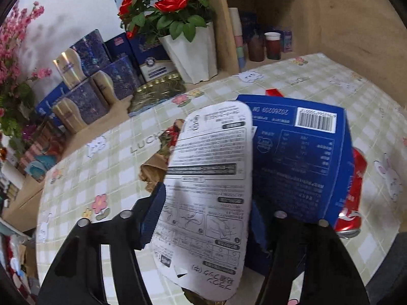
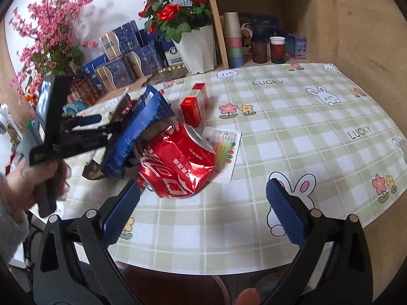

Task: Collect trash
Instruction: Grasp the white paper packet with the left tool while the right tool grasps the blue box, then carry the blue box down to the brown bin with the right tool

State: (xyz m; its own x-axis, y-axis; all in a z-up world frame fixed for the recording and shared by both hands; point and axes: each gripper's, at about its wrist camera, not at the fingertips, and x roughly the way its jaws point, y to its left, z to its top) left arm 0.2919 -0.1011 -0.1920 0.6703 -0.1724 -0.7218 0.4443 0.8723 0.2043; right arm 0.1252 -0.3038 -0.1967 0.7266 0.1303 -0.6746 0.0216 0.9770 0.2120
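Note:
My left gripper (image 1: pixel 207 218) is shut on a white printed card (image 1: pixel 211 178) together with a flattened blue carton (image 1: pixel 300 157), held above the table. The right wrist view shows that gripper (image 2: pixel 119 124) clamping the blue carton (image 2: pixel 137 132). A crushed red cola can (image 2: pixel 178 165) lies on the table, also visible in the left wrist view (image 1: pixel 353 190). My right gripper (image 2: pixel 203 203) is open, just in front of the can. A small red box (image 2: pixel 194 106) stands behind the can, and a white toothpick card (image 2: pixel 226 152) lies under the can's right side.
A checked tablecloth (image 2: pixel 292 127) covers the table. Blue gift boxes (image 2: pixel 127 58), a white pot of red roses (image 2: pixel 198 48) and pink flowers (image 2: pixel 48 33) stand at the back. A wooden shelf (image 2: pixel 257 43) holds stacked cups. Brown crumpled wrapper (image 1: pixel 152 172) lies beneath the held card.

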